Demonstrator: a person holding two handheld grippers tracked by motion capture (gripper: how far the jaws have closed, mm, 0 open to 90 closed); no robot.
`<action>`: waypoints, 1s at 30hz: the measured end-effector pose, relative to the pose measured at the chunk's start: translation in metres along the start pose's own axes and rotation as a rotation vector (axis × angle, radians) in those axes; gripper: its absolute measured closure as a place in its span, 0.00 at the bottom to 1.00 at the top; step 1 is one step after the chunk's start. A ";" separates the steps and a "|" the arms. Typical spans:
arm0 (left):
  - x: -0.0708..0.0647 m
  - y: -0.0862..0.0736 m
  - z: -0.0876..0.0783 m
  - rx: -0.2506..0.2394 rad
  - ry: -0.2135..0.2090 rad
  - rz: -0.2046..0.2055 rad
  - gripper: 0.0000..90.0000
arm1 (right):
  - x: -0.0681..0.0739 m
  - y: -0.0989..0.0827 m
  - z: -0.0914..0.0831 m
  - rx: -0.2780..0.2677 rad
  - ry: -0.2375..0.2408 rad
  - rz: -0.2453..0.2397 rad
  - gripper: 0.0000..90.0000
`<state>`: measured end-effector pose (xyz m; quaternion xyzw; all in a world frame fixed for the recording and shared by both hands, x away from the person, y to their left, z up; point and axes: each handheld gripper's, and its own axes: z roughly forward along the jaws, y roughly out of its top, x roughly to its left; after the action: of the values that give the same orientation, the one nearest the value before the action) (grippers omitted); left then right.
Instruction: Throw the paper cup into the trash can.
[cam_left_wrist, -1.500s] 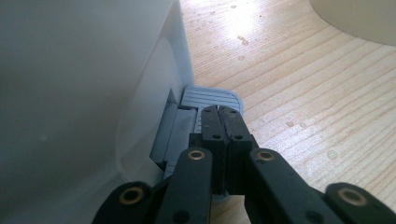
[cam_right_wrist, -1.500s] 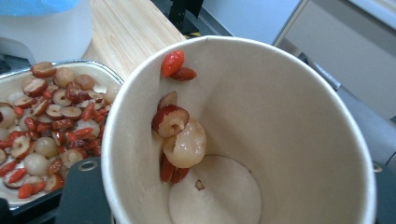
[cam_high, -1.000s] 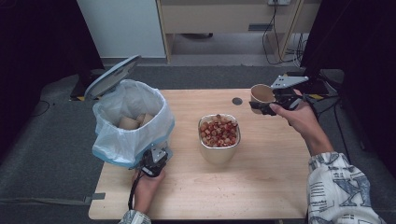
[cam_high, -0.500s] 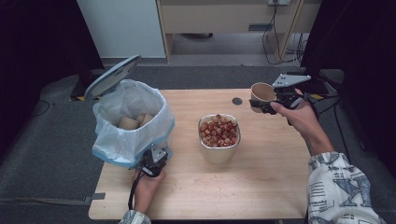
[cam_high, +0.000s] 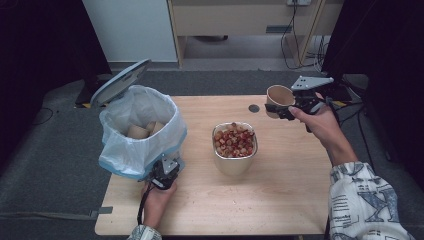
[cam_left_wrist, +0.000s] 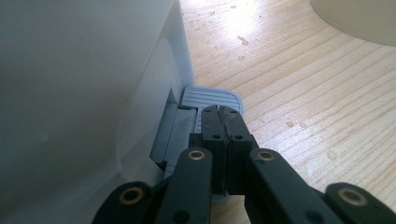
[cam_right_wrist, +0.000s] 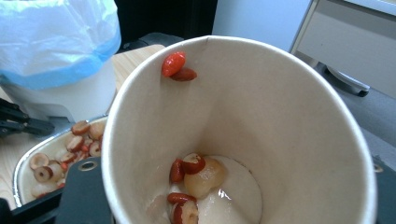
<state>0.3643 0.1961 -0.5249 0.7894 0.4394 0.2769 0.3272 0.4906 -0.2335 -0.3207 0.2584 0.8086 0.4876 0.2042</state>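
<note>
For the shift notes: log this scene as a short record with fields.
left claw: shut, pressing the grey pedal of the bin
bin lid: raised
bin contents: paper cups inside the liner
right claw: shut on the paper cup, held above the table
cup contents: a few fruit pieces stuck at the bottom and near the rim
metal bowl: mid-table, full of red and pale fruit pieces
</note>
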 end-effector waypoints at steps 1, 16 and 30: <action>0.000 0.000 0.000 0.000 0.000 0.001 0.99 | 0.000 0.001 0.000 0.001 0.003 0.002 0.36; 0.000 0.000 0.000 -0.001 0.000 -0.001 0.99 | 0.018 0.026 0.010 0.002 0.048 0.019 0.36; 0.000 0.000 0.000 -0.003 0.000 0.000 0.99 | 0.044 0.056 0.030 0.026 0.092 0.015 0.36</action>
<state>0.3644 0.1960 -0.5250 0.7889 0.4389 0.2776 0.3284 0.4858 -0.1641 -0.2877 0.2443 0.8215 0.4899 0.1596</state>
